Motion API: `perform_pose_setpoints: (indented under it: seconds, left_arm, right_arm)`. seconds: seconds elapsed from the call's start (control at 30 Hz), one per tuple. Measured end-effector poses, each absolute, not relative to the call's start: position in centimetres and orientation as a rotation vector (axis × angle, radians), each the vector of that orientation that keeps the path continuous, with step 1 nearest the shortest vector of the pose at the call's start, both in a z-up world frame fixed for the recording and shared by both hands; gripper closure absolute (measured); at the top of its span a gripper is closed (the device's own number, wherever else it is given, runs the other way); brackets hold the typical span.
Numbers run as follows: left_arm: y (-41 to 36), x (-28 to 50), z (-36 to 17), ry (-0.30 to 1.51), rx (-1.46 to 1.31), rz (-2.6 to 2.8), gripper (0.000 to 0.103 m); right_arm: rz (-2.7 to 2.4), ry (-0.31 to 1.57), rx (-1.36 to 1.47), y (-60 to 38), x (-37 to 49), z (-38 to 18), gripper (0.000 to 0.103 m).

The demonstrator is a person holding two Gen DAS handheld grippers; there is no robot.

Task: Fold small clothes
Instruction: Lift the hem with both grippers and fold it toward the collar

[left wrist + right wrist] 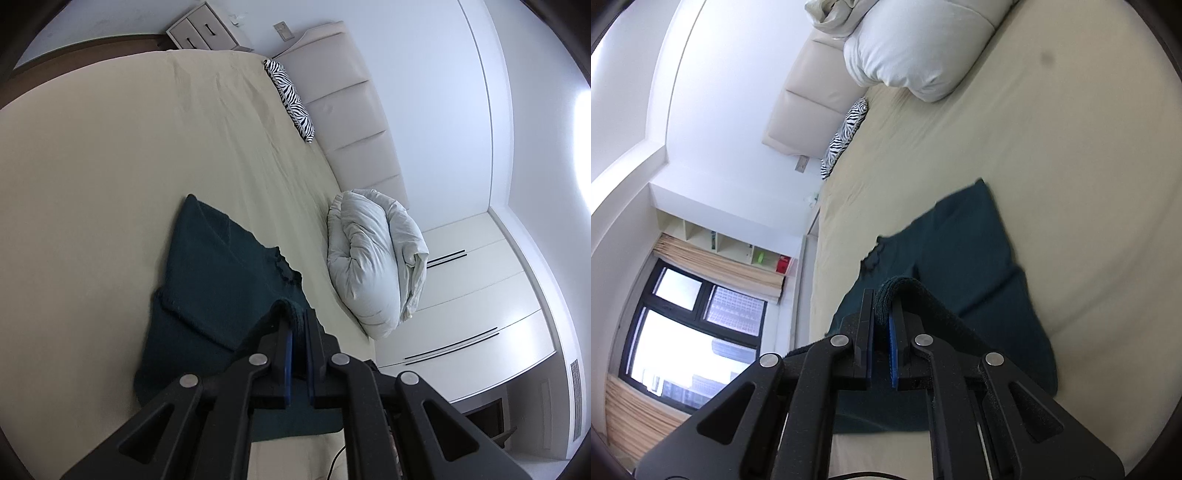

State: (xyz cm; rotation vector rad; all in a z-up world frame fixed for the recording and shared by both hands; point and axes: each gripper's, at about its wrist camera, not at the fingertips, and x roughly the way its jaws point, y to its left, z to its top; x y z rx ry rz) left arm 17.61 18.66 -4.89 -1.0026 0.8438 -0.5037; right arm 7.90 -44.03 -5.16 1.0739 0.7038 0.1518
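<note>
A dark teal knitted garment lies on the cream bed sheet, its near part lifted off the bed. My left gripper is shut on a hem of the teal garment, which bunches between its blue pads. In the right wrist view the same teal garment spreads over the bed sheet. My right gripper is shut on another edge of it, and the folded hem pokes out above the fingertips. The cloth under both grippers is hidden by their black frames.
A rolled pale duvet lies by the padded headboard, with a zebra-print cushion further along. A bedside drawer unit and wardrobe doors border the bed. The right wrist view shows a window with curtains and wall shelves.
</note>
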Motion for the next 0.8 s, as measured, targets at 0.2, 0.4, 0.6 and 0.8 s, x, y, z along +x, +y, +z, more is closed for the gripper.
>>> perform_pose_setpoints:
  seconds: [0.2,0.4,0.6,0.8]
  left_arm:
    - [17.7,24.3,-5.5,0.839,-0.993,-0.468,0.096]
    - [16.4,30.2,-8.5,0.896,-0.939,-0.392,0.096]
    - [15.9,34.5,-11.9,0.935,-0.938,-0.333,0.096]
    - [14.9,36.9,-13.8,0.987,-0.879,-0.278,0.071]
  right_arm:
    - [0.081,0.735,1.054,-44.8,15.6,-7.9,0.098]
    - [0.016,0.776,1.014,-45.1,21.8,-11.0,0.098]
    - [-0.019,0.824,0.998,-45.4,26.5,-14.5,0.098]
    - [-0.068,0.842,1.009,-46.3,29.8,-17.9,0.094]
